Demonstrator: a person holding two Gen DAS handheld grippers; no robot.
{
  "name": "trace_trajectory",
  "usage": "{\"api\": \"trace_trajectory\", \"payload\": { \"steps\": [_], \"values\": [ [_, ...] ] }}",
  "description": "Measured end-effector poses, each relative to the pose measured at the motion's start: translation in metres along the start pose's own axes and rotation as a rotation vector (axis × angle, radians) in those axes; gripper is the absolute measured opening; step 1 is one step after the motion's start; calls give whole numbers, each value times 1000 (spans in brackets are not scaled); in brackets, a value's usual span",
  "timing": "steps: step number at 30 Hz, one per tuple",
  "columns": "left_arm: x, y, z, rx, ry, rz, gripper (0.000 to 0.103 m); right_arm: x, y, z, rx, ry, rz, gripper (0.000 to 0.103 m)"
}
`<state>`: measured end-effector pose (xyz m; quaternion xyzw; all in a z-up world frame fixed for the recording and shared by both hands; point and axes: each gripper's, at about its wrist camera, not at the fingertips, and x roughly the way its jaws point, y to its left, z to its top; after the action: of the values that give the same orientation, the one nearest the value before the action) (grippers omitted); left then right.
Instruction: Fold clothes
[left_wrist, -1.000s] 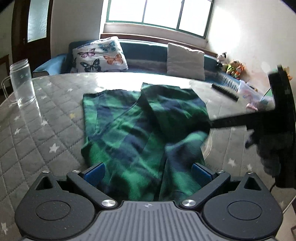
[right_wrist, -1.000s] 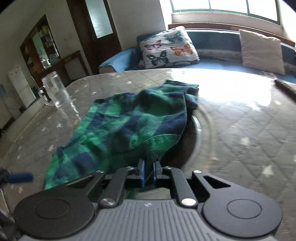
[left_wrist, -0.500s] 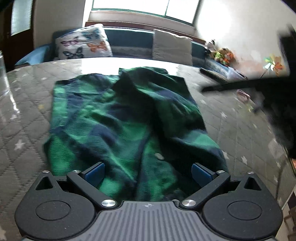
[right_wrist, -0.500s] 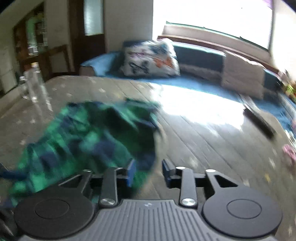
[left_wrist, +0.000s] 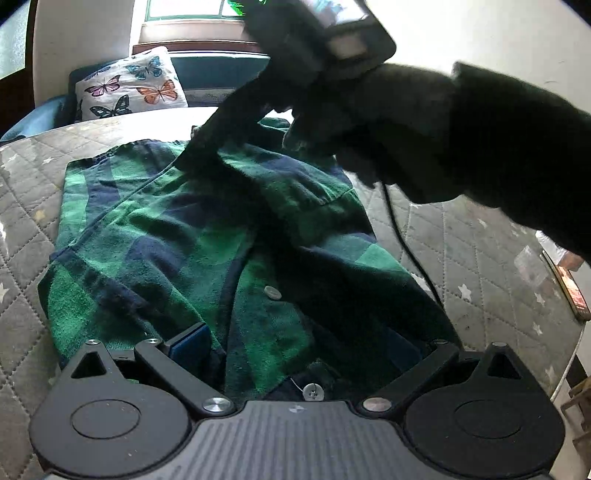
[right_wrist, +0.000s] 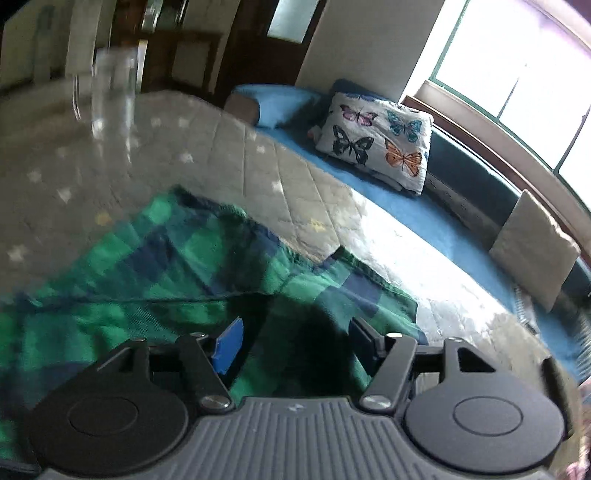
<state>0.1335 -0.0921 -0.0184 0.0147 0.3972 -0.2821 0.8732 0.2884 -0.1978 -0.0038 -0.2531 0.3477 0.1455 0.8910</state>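
1. I see the green and navy plaid shirt (left_wrist: 207, 236) lying rumpled and partly folded on the quilted table (left_wrist: 480, 258).
2. My left gripper (left_wrist: 299, 343) hovers at its near hem, jaws wide apart.
3. My right gripper (right_wrist: 293, 341), jaws just opening and gripping nothing, tilts over the far edge.

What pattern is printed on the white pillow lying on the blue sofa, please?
Multicoloured butterflies cover the white pillow on the blue sofa, clearest in the right wrist view.
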Motion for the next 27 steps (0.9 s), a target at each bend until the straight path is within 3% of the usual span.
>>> {"api": "trace_trajectory", "payload": {
  "steps": [1,2,4,5,8,16,22,25,27],
  "values": [
    [0,0,0,-1,0,-2,100,2,0,-2,-4,5,-18,55],
    [0,1,0,-1,-1,-5,100,2,-2,-4,6,0,-36,42],
    [0,2,0,1,-2,-8,100,-6,-14,-10,62,-16,-32,29],
    [0,2,0,2,-1,-8,100,-12,-23,-13,95,-24,-31,18],
    [-1,2,0,4,0,-5,100,-31,-50,-25,161,-40,-61,10],
    [-5,0,-1,21,14,39,100,-92,-126,-92,378,-41,-165,9],
    [-7,0,-3,43,28,77,100,-127,-162,-179,543,47,-247,10],
    [-8,0,-3,51,33,85,100,-132,-172,-218,609,112,-273,14],
    [-8,-1,-2,57,39,94,100,-134,-176,-234,627,138,-296,23]
  ]
}}
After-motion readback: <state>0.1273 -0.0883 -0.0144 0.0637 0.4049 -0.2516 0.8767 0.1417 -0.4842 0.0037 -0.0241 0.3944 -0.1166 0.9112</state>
